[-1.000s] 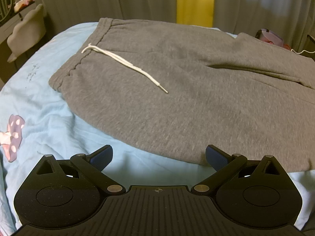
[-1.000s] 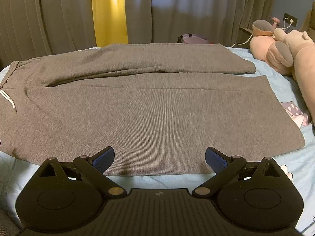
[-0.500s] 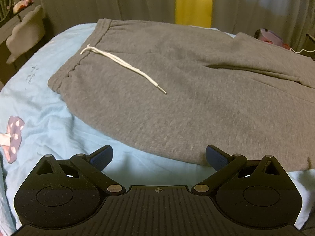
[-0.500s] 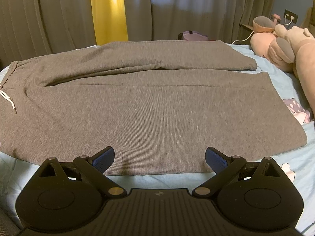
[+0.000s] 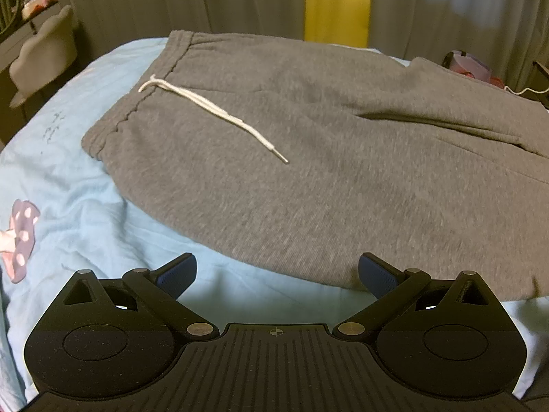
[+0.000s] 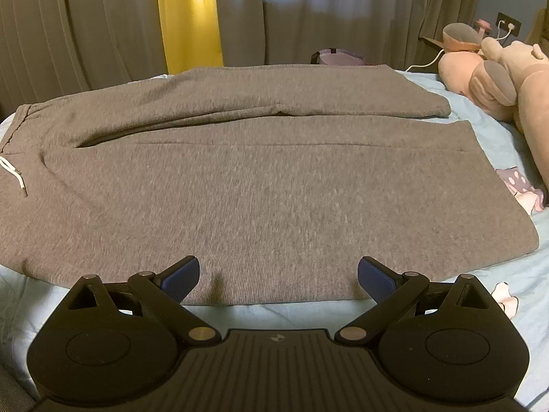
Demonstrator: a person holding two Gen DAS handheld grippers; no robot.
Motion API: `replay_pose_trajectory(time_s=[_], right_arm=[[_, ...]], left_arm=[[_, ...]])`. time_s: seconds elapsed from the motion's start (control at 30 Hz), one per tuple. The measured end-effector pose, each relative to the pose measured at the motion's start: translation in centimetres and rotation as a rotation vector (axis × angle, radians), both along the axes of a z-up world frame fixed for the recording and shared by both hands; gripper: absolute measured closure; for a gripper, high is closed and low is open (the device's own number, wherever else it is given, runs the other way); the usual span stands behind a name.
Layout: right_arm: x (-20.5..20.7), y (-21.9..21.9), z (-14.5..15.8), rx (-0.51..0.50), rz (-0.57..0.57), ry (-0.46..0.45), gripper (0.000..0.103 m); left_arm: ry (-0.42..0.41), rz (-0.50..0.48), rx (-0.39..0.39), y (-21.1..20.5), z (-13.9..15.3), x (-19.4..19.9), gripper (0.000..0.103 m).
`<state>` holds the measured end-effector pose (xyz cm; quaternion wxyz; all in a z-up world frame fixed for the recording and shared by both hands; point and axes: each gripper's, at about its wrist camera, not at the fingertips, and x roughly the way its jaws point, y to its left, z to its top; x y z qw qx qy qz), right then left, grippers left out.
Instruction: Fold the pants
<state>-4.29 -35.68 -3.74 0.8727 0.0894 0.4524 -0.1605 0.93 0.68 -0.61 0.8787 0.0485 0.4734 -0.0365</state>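
Note:
Grey sweatpants [image 5: 308,144] lie flat on a light blue bed [image 5: 68,189], waistband to the left, legs running right. A white drawstring [image 5: 212,110] lies across the waist area. In the right wrist view the pants [image 6: 257,189] show both legs side by side, cuffs at the right. My left gripper [image 5: 277,273] is open and empty, just short of the near edge by the hip. My right gripper [image 6: 278,274] is open and empty, over the near edge of the front leg.
Pink plush toys [image 6: 497,79] lie on the bed at the right. Curtains [image 6: 103,27] hang behind the bed, with a yellow strip [image 6: 188,17]. A white cable [image 6: 425,63] runs to a wall socket. A small bag [image 6: 336,57] sits beyond the far leg.
Both grippers have shifted slightly; the right one has moved a little forward over the pant edge. Both stay open and the pants have not moved.

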Motion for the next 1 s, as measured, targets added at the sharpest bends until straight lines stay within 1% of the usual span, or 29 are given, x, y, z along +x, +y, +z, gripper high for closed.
replay_pose_trajectory(time_s=[0.2,0.57,0.73,0.83,0.9,0.97,1.0], right_arm=[[0.3,-0.2,-0.3,0.013,-0.004,0.010,0.004],[0.5,-0.5,-0.6,0.030,0.002,0.016,0.004],[0.9,-1.2,-0.9,0.075,0.007,0.036,0.004],[1.7,-2.6,-1.0,0.147,0.001,0.019,0.004],[2.9,-3.9,-1.3,0.164,-0.026,0.018,0.004],[4.7,-4.9,-2.1,0.122,-0.044,0.047,0.004],[5.8,-5.4,-2.7,0.092,-0.050,0.077,0.004]], left_arm=[[0.013,-0.004,0.002,-0.1,-0.1,0.2,0.000],[0.035,0.000,-0.018,0.1,-0.2,0.5,0.000],[0.053,0.001,-0.017,-0.1,-0.2,0.8,0.000],[0.037,0.007,-0.041,-0.2,0.3,1.2,0.000],[0.009,0.030,-0.047,-0.5,0.6,2.2,0.000],[-0.025,0.069,-0.037,-1.2,1.0,3.7,0.000],[-0.032,0.087,-0.036,-1.6,1.1,4.7,0.000]])
